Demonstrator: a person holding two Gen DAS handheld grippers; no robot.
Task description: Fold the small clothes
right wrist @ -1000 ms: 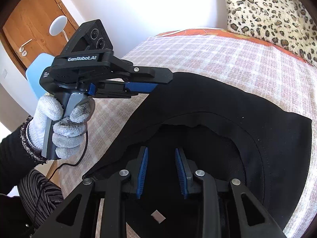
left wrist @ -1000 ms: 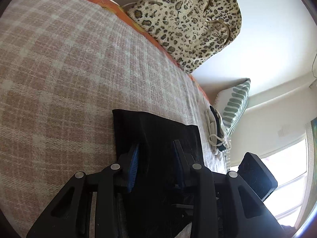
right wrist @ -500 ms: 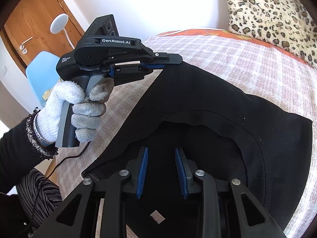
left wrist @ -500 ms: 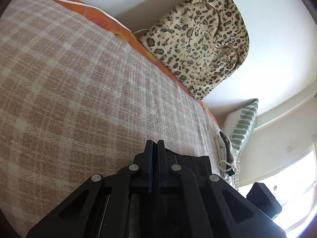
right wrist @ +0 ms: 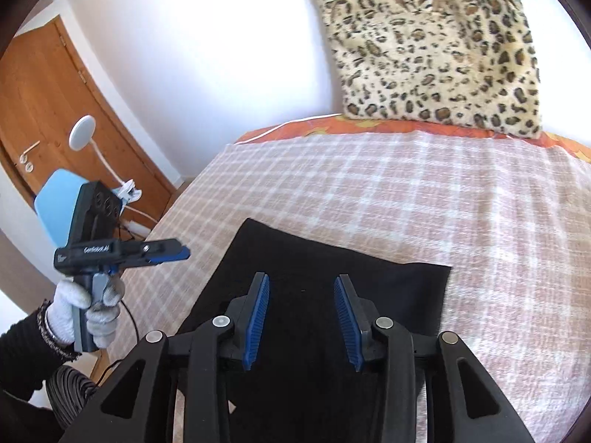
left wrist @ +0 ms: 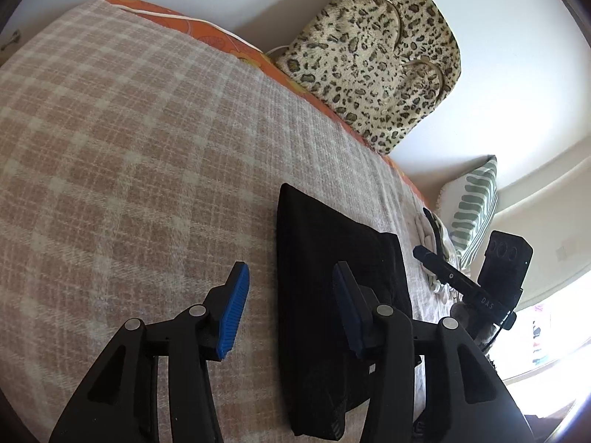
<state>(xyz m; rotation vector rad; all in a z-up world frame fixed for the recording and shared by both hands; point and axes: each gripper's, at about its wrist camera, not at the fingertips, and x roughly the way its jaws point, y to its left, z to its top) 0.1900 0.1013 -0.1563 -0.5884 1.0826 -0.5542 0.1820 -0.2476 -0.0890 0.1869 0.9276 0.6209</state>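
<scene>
While the black garment (right wrist: 332,277) lies folded flat on the plaid bed blanket (right wrist: 424,192), soft, light and limp, your left gripper (left wrist: 288,310) and right gripper (right wrist: 301,317) have just been opening, fingers released and empty; pinch corner edges.

I'm seeing the black garment (right wrist: 332,277) lying folded flat on the checked blanket (right wrist: 424,192), making a neat rectangle with straight edges, one layer resting atop another, near the blanket's front edge.
</scene>
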